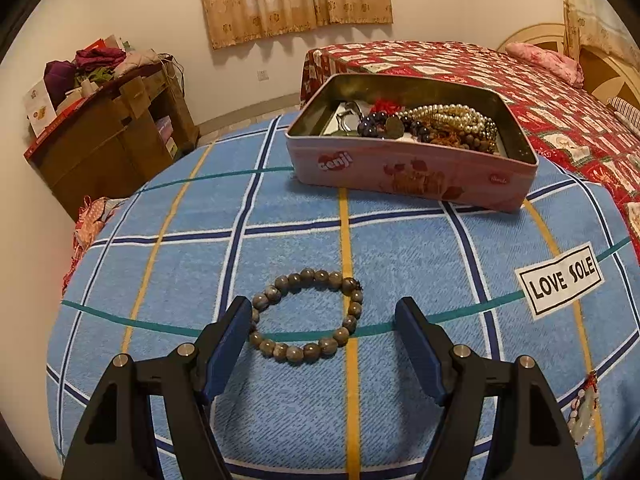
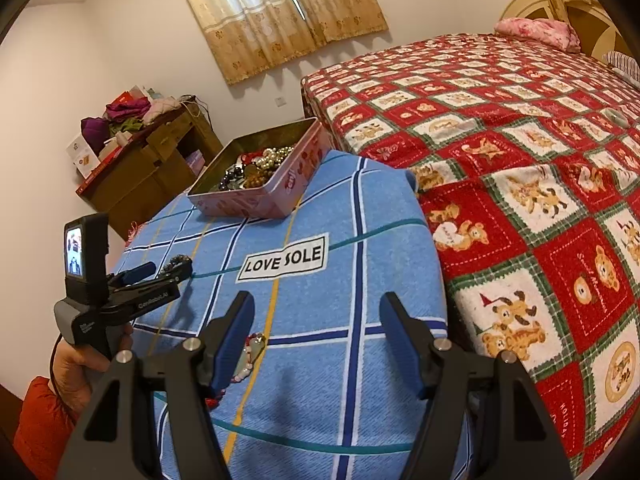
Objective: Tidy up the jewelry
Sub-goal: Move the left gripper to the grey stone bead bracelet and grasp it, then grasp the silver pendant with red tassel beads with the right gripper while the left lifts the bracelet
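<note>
Each black tool (image 1: pixel 324 312) has blue pads and silver screws; an orange-red sleeve (image 2: pixel 38 420) covers the wrist.

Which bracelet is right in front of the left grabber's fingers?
The grey-brown bead bracelet, lying alone in a ring on the blue blanket. The pearl strands sit heaped in the pink tin, farther away.

The tin (image 1: pixel 408 176) is taken as the landmark: it's parked on the towel (image 1: pixel 296 248), at the far end. A tangle of necklaces (image 1: pixel 448 126) is piled inside it. The bead bracelet (image 1: pixel 306 314) is laid nearer than the tin, on the same towel. The label patch (image 1: pixel 560 280) is found nearer and right of the tin. The bed (image 2: pixel 520 120) is spread behind and right of it.
</note>
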`<state>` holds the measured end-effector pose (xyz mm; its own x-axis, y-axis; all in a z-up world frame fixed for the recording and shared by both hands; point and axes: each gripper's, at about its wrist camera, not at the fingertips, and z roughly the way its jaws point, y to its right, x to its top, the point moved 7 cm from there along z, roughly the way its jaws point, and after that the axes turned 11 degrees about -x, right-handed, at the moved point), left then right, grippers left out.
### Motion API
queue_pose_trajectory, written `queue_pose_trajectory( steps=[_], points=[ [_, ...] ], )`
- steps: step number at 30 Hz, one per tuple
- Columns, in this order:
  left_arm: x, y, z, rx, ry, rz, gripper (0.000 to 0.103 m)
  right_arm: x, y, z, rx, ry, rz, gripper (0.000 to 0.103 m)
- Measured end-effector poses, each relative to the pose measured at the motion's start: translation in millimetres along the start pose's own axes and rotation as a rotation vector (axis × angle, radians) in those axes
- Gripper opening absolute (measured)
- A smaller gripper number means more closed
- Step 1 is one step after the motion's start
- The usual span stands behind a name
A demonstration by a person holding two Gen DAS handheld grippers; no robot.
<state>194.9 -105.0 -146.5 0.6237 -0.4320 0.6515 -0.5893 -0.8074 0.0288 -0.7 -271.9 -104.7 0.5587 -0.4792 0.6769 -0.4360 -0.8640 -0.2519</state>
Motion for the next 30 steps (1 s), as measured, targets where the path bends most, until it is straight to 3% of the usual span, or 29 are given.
queue_pose_trajectory(
  steps=[5,8,13,16,17,18,21,30],
  points=[
    [-2.8,-1.2,4.2,-0.024,-0.006,-0.021,0.074,-0.5,-1.2,-0.2,0.0,0.0,-0.004,0.069],
    [-3.9,0.2,5.6,-0.084,-0.012,-0.034,0.059,-0.9,-2.2,0.7,0.002,-0.005,-0.004,0.069],
    [-5.1,-5.1,3.4,-0.151,0.001,-0.085,0.056,-1.3,-3.0,0.8,0.003,-0.008,-0.004,0.069],
    [-7.0,-6.6,1.6,-0.125,0.0,-0.067,0.036,-0.6,-2.6,1.3,0.005,-0.007,-0.005,0.069],
    [-7.5,-8.5,0.3,-0.138,0.004,-0.072,0.021,-0.9,-2.5,1.0,0.007,-0.006,-0.004,0.069],
    [-8.7,-11.2,-0.8,-0.154,0.007,-0.086,0.014,-0.9,-2.7,0.8,0.007,-0.006,-0.004,0.069],
    [-12.4,-18.8,-4.7,-0.186,0.011,-0.122,0.01,-1.2,-1.9,0.4,0.01,-0.006,0.001,0.069],
    [-22.3,-16.5,-13.3,-0.175,0.011,-0.135,0.01,-0.7,3.8,-7.3,0.01,0.003,0.015,0.069]
  ],
)
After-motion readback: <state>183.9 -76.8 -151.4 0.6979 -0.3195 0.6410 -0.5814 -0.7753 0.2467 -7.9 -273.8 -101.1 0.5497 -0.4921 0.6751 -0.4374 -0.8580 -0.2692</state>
